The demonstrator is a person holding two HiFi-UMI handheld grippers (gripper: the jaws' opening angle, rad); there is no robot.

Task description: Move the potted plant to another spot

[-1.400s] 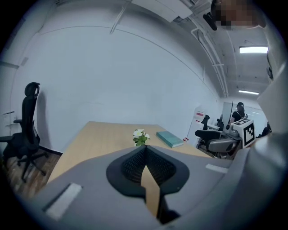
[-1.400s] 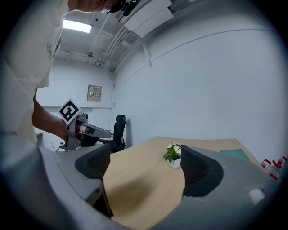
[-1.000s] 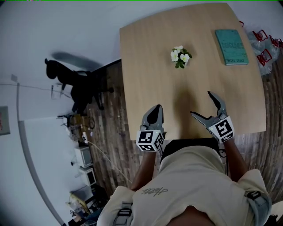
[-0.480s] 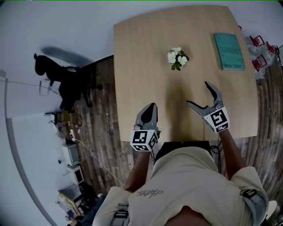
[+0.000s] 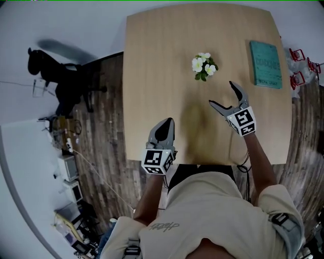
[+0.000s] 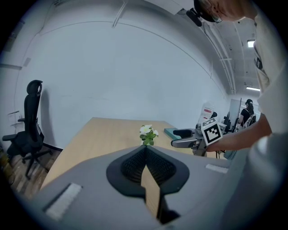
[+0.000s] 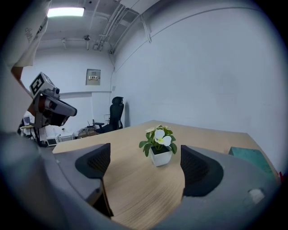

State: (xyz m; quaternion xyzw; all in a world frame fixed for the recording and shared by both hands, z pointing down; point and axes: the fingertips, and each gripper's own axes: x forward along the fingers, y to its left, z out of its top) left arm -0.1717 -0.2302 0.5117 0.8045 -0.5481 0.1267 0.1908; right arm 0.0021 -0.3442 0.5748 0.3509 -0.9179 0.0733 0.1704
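Should the jaws close askew or too high, the potted plant (image 5: pixel 204 66) could tip or have its blooms crushed, being small and light, in my judgement. It stands untouched on the table (image 5: pixel 157 60). The right gripper (image 5: pixel 221 94) is near the plant and lined up on it, jaws spread wide, holding nothing. The left gripper (image 5: pixel 166 126) is well back from the plant, jaws together and empty.

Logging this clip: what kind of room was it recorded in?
Probably an office or lab workroom. There is a plain wooden table holding only a potted plant and a teal book, a black office chair nearby on the wood floor, and a strip light overhead.
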